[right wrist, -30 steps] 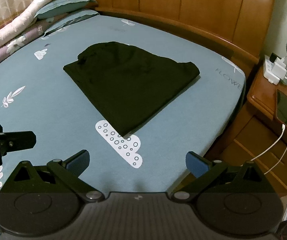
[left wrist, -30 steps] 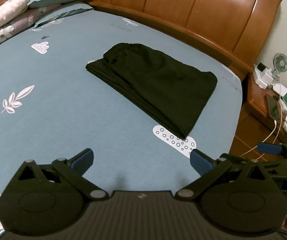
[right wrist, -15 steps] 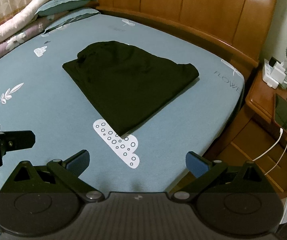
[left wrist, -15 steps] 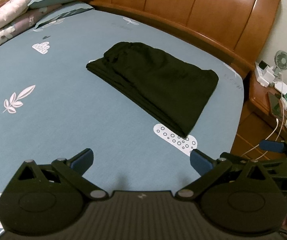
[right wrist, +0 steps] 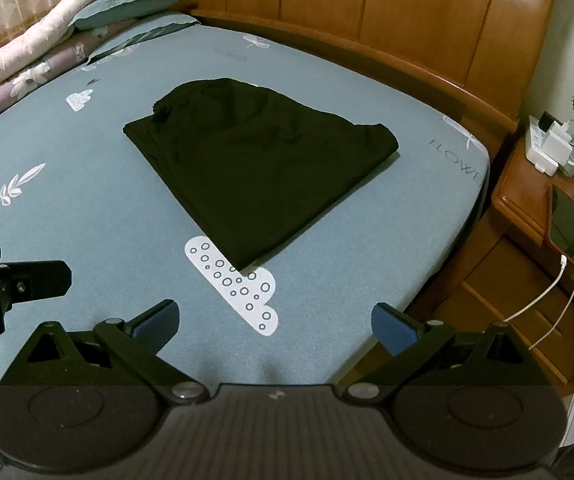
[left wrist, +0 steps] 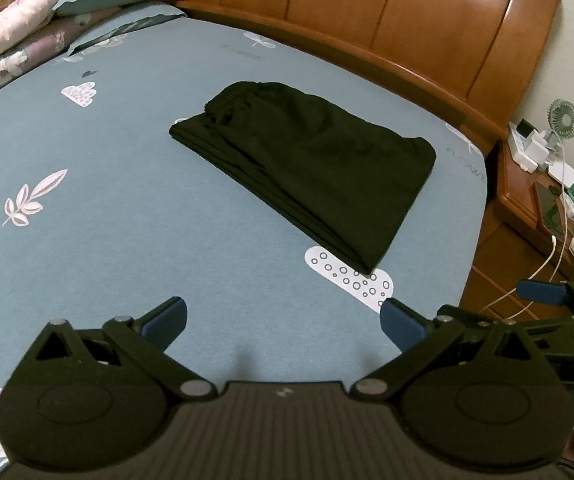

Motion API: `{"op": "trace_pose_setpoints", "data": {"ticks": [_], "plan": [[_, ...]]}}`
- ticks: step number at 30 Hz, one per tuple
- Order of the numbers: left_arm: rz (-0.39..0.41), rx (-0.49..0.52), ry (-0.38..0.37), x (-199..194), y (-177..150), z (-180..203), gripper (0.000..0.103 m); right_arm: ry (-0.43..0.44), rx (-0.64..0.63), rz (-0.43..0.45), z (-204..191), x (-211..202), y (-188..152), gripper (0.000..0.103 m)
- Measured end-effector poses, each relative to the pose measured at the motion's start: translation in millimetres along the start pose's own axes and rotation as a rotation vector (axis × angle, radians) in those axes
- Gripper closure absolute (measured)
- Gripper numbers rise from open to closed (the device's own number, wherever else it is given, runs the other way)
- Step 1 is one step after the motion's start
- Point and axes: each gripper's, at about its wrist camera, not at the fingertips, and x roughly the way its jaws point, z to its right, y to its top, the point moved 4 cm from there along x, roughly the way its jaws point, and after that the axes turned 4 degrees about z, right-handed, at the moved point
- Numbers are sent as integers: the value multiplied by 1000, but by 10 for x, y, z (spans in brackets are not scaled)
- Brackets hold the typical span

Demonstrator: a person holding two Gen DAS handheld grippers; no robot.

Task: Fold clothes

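Note:
A black garment [left wrist: 311, 164] lies folded into a flat layered rectangle on the blue bedsheet [left wrist: 107, 220], its elastic waistband toward the pillows. The same folded garment [right wrist: 255, 168] fills the middle of the right wrist view. My left gripper [left wrist: 283, 320] hovers open over the sheet, well short of the garment's near corner, holding nothing. Also open and empty, my right gripper [right wrist: 273, 322] hangs above the bed's near edge. Each gripper shows at the side of the other's view.
A wooden headboard [left wrist: 407, 20] runs along the far side. Pillows and a rolled quilt [right wrist: 47, 36] are stacked at the far left. A wooden nightstand [right wrist: 547, 216] to the right carries a phone, a small fan, chargers and cables.
Both grippers have drifted slightly back from the garment, staying open. The garment has not moved.

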Motion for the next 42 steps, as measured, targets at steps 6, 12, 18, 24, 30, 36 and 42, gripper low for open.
{"op": "trace_pose_setpoints", "data": {"ticks": [6, 12, 18, 24, 30, 36, 42], "plan": [[-2, 9, -2, -4, -2, 18, 1, 1, 4, 0, 3, -9, -5, 0], [-1, 14, -2, -8, -3, 14, 1, 0, 4, -1, -11, -5, -4, 0], [-4, 16, -1, -2, -4, 23, 1, 1, 2, -4, -15, 0, -1, 0], [-3, 18, -2, -4, 2, 36, 1, 2, 4, -3, -8, -5, -9, 0], [-3, 25, -5, -16, 0, 38, 1, 4, 4, -4, -6, -2, -13, 0], [-2, 25, -3, -23, 3, 51, 1, 5, 7, -4, -3, -10, -13, 0], [-4, 24, -3, -22, -3, 46, 1, 4, 7, -3, -5, -9, -17, 0]]}}
